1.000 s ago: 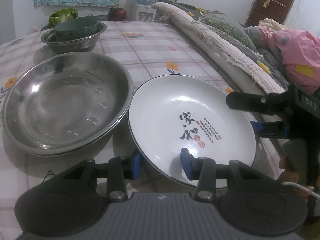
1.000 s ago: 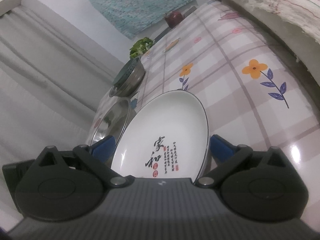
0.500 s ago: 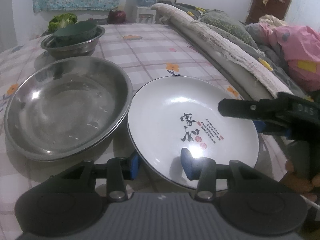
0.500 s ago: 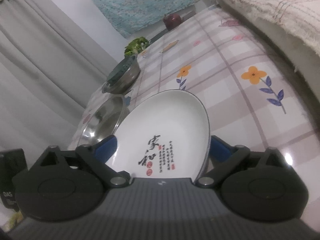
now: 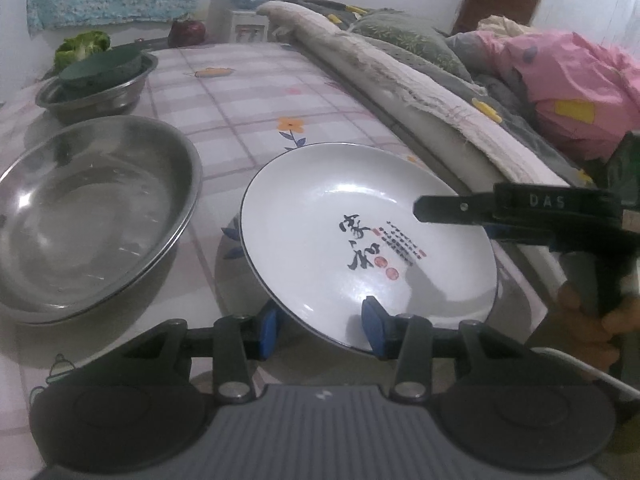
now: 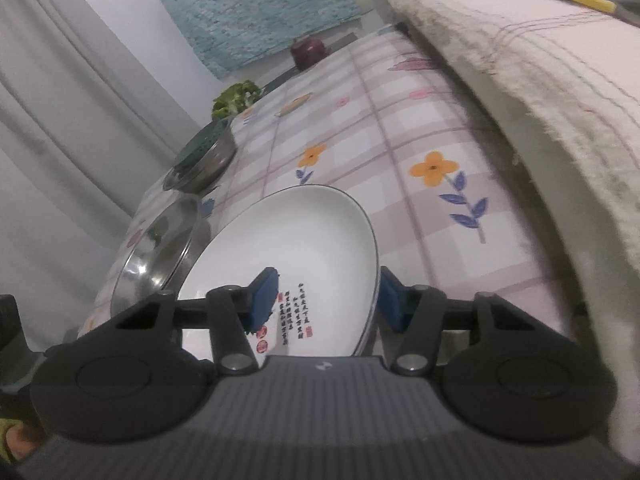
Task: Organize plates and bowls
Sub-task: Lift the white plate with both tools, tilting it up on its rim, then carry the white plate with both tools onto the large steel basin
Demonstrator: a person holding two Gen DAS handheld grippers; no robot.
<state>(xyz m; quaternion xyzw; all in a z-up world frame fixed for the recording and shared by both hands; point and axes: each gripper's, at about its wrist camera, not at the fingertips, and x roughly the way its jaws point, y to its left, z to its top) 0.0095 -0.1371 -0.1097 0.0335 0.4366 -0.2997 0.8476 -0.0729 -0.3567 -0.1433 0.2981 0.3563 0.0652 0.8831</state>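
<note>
A white plate (image 5: pixel 360 232) with black calligraphy is lifted and tilted above the checked tablecloth; it also shows in the right wrist view (image 6: pixel 296 256). My left gripper (image 5: pixel 320 326) is shut on the plate's near rim, one blue pad above and one below. My right gripper (image 6: pixel 326 300) is shut on the plate's right rim; it shows as a black arm in the left wrist view (image 5: pixel 492 216). A large steel basin (image 5: pixel 88 208) sits to the left of the plate.
A smaller steel bowl (image 5: pixel 96 88) holding a dark green dish stands at the back left, with broccoli (image 5: pixel 82 46) behind it. A rolled blanket (image 5: pixel 400 80) and bedding line the table's right edge. A dark red pot (image 6: pixel 306 52) stands at the far end.
The plate has come up off the table and moved right, away from the basin. My right gripper's jaws have closed from wide open onto the plate's rim.
</note>
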